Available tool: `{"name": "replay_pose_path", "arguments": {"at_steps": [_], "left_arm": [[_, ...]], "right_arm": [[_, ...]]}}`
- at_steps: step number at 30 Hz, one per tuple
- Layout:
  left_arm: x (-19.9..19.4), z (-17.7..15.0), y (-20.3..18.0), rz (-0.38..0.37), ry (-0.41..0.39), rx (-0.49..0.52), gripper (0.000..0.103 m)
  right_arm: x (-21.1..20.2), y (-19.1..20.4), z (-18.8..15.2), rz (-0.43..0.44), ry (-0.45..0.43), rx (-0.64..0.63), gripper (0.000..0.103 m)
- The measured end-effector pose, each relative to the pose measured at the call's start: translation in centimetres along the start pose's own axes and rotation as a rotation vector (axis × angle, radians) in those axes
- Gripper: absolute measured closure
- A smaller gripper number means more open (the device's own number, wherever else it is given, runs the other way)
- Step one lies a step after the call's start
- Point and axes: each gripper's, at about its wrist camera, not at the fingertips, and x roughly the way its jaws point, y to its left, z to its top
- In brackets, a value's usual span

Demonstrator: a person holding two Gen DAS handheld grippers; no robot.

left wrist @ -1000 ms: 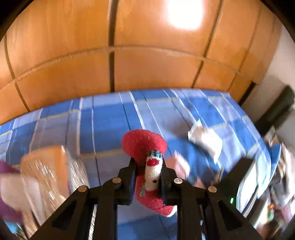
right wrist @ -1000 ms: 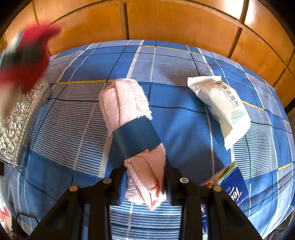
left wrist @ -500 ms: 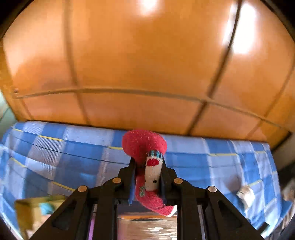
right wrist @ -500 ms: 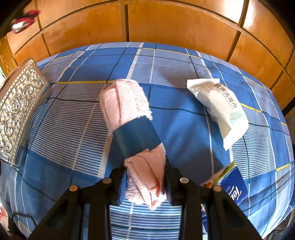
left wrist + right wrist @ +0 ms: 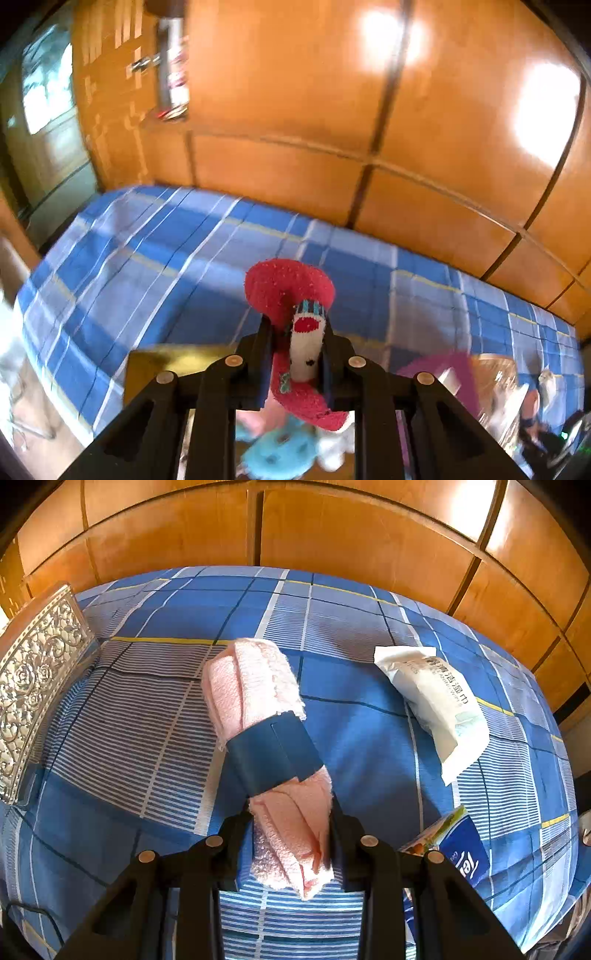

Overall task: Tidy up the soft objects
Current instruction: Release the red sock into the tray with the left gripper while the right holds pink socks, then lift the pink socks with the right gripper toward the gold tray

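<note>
My left tool (image 5: 297, 354) clamps a red sock (image 5: 288, 288) above the blue plaid bed (image 5: 147, 258) — my right tool (image 5: 291, 834) pinches a rolled pink towel (image 5: 255, 690) lying on it, near a wet-wipes pack (image 5: 436, 701).

The towel roll (image 5: 258, 716) lies on the bedspread (image 5: 369, 738), box (image 5: 33, 686) to its left, wipes pack (image 5: 436, 705) to its right.

Left gripper (image 5: 297, 354), right gripper (image 5: 291, 834): both clamped
</note>
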Motion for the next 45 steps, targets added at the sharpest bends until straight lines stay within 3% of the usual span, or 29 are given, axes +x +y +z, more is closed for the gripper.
{"name": "replay_pose_path", "arguments": {"at_steps": [7, 14, 21, 24, 29, 30, 36, 39, 45], "left_arm": [[-1.4, -8.1, 4.9, -0.013, 0.035, -0.069, 0.082], [-1.9, -15.5, 6.2, -0.012, 0.103, -0.092, 0.082], [-1.0, -19.3, 6.3, 0.009, 0.151, -0.086, 0.08], [-0.6, -19.8, 6.4, 0.025, 0.146, -0.095, 0.077], [-0.8, -20.4, 6.3, 0.063, 0.126, -0.092, 0.047], [-1.0, -20.5, 6.4, 0.077, 0.116, -0.092, 0.045], [-3.4, -20.2, 5.7, 0.133, 0.012, -0.077, 0.044], [-4.7, -19.6, 5.3, 0.133, -0.042, -0.063, 0.038], [-6.9, -18.9, 3.9, 0.145, -0.127, -0.008, 0.037]], "right_arm": [[-0.1, 0.3, -0.2, -0.029, -0.017, -0.005, 0.07], [-0.1, 0.7, -0.3, -0.06, -0.028, -0.016, 0.07], [-0.2, 1.0, -0.2, -0.081, -0.024, -0.006, 0.07], [-0.2, 1.1, -0.2, -0.09, -0.02, -0.004, 0.07], [-0.2, 1.2, -0.1, -0.101, -0.016, 0.001, 0.07], [-0.2, 1.2, -0.1, -0.103, -0.016, 0.0, 0.07], [-0.2, 1.3, -0.1, -0.108, -0.014, 0.011, 0.07], [-0.2, 1.2, -0.1, -0.108, -0.019, 0.023, 0.07], [-0.3, 1.3, -0.3, -0.113, -0.03, 0.035, 0.07]]}}
